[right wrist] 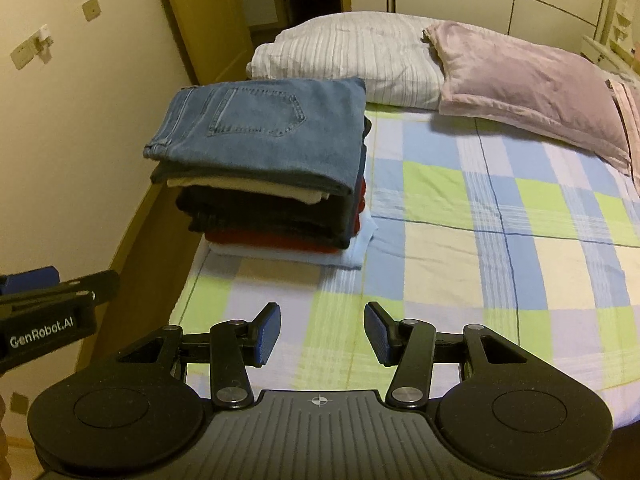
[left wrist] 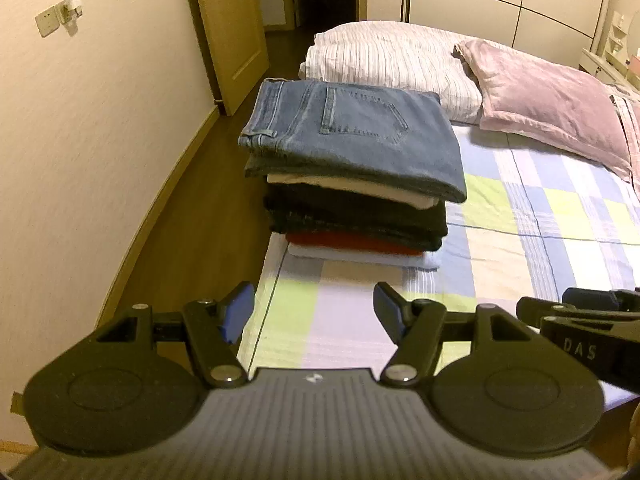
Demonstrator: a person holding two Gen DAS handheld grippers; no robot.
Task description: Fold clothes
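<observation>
A stack of folded clothes (right wrist: 268, 184) sits at the left edge of the bed (right wrist: 500, 240), just in front of the striped pillow (right wrist: 348, 60). On top lie blue jeans (right wrist: 264, 136), folded flat with a back pocket facing up; under them come a cream piece (right wrist: 248, 190), a dark garment (right wrist: 260, 216), a red one (right wrist: 264, 240) and a pale blue one (right wrist: 352, 254) at the bottom. The edges line up fairly well, so every garment in view lies folded and stacked. No loose or unfolded clothing shows on the checked sheet, though the fisheye views do not take in the whole room, so more may wait out of sight.

The left gripper (left wrist: 314, 312) and the right gripper (right wrist: 322, 332) hover over the near end of the bed, well apart from the stack. Both have their fingers spread wide and hold nothing. A pink pillow (right wrist: 532, 84) lies to the right.
</observation>
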